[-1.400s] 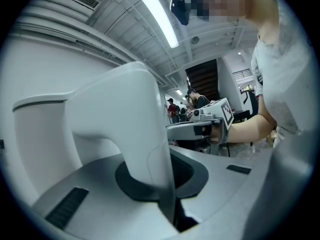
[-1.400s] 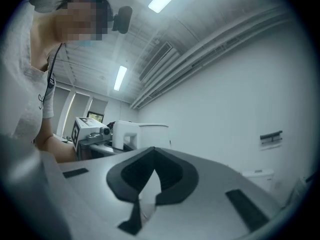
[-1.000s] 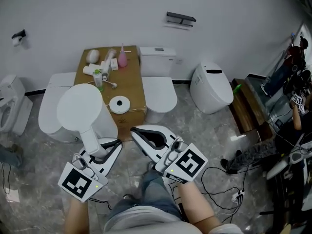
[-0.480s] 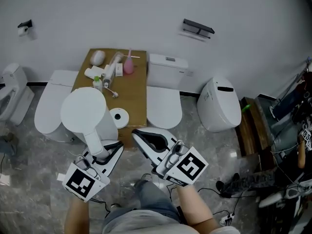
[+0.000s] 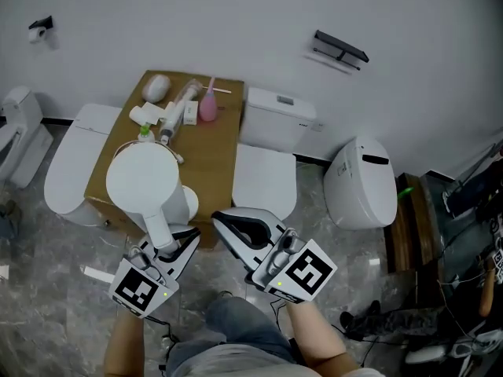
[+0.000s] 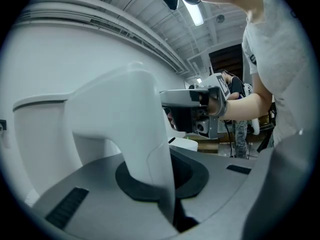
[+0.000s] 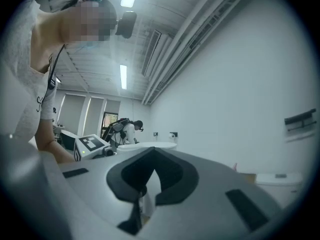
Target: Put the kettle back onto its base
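Gripping the kettle [image 5: 145, 181] by its handle, left gripper [image 5: 171, 248] jaws are clenched. Right gripper [image 5: 217, 218] jaws are closed on nothing, near the base [image 5: 189, 203], on its right. A second ago the kettle sat short of the base. Now it overlaps it in the head view, with only the base's right edge showing. Roughly aligned, I'd say. Can't tell if it's seated, so probably just lowering left.

- The left hand-held gripper [image 5: 163, 243] is clamped on the handle of a white cylindrical plastic kettle [image 5: 145, 183], above the near end of a brown cardboard tabletop [image 5: 224, 144].
- A round white kettle base [image 5: 189, 203] shows partly from under the kettle.
- The right hand-held gripper [image 5: 230, 225], its jaws together, holds nothing.
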A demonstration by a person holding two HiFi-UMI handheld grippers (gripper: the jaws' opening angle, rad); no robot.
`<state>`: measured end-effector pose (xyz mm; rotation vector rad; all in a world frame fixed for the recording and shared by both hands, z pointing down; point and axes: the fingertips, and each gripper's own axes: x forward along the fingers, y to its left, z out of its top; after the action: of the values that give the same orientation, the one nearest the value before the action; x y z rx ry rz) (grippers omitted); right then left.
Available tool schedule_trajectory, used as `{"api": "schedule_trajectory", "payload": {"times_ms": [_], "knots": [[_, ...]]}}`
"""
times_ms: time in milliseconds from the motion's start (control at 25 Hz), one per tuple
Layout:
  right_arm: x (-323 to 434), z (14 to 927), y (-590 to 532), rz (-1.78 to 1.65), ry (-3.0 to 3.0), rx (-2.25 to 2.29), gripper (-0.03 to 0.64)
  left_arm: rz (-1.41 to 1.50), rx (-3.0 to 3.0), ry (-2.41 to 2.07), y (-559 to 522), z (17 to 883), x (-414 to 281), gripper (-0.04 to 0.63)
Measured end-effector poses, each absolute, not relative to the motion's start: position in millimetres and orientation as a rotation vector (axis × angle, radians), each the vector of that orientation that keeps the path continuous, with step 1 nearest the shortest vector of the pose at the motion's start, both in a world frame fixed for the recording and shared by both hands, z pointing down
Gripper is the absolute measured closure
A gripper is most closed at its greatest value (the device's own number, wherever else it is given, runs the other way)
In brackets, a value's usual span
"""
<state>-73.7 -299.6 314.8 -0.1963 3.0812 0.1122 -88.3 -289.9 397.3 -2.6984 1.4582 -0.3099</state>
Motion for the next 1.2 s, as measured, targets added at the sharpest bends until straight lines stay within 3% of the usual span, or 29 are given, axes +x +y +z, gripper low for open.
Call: {"api": "schedule_trajectory", "payload": {"times_ms": [1200], "knots": [[-88.2, 419.8, -381.1, -0.034, 3.166, -0.090, 0.609, -0.372, -2.818, 1.449, -404.2, 532.9, -105.6, 0.578]]}}
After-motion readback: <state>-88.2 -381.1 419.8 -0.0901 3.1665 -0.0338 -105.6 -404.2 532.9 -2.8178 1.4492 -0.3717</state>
